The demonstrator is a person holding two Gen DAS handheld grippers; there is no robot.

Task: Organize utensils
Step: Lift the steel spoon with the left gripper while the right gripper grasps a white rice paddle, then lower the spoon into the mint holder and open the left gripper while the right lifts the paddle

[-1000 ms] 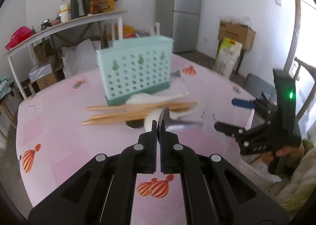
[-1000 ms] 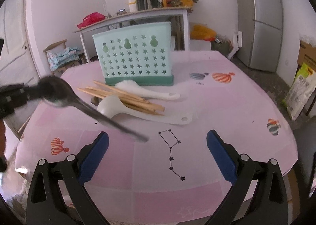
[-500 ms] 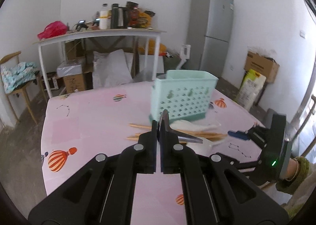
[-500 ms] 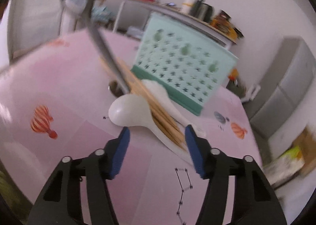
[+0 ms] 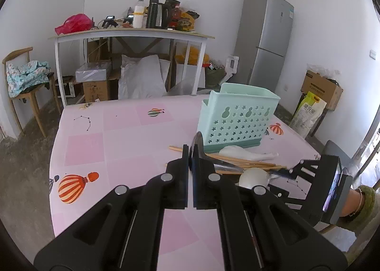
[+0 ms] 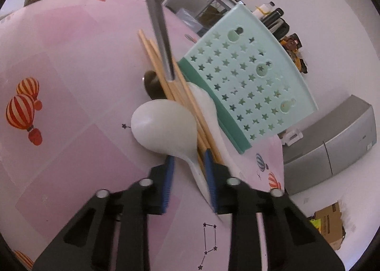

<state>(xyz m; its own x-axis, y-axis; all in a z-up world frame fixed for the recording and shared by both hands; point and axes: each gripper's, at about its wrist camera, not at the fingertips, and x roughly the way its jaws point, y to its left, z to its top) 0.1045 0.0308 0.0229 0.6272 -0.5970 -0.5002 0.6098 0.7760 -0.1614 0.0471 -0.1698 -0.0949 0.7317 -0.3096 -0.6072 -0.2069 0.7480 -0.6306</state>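
Left gripper [image 5: 190, 152] jaws grasp metal spoon [image 6: 158, 21] – right gripper [image 6: 189, 166] released, chopsticks [image 6: 180, 95] crowding white ladle [image 6: 166, 126].

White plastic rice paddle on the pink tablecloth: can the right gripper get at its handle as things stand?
Probably yes. The right gripper is open, with the white plastic rice paddle handle between its blue pads. The wooden chopsticks press against that handle, so it may catch them too.

Counted on the pink table [image 5: 99, 133]:
- 1 mint utensil caddy [image 5: 238, 121], star-perforated.
- 2 white plastic spoons: 1 large [image 6: 166, 126], 1 smaller [image 5: 239, 153] beside the caddy.
- 2 metal spoons: 1 raised [image 6: 159, 26], 1 lying under the chopsticks [image 6: 150, 84].
- Wooden chopsticks [image 6: 175, 88]: bundle, at least 3; exact count unclear.
- 2 grippers: left [image 5: 190, 152], right [image 6: 188, 164].
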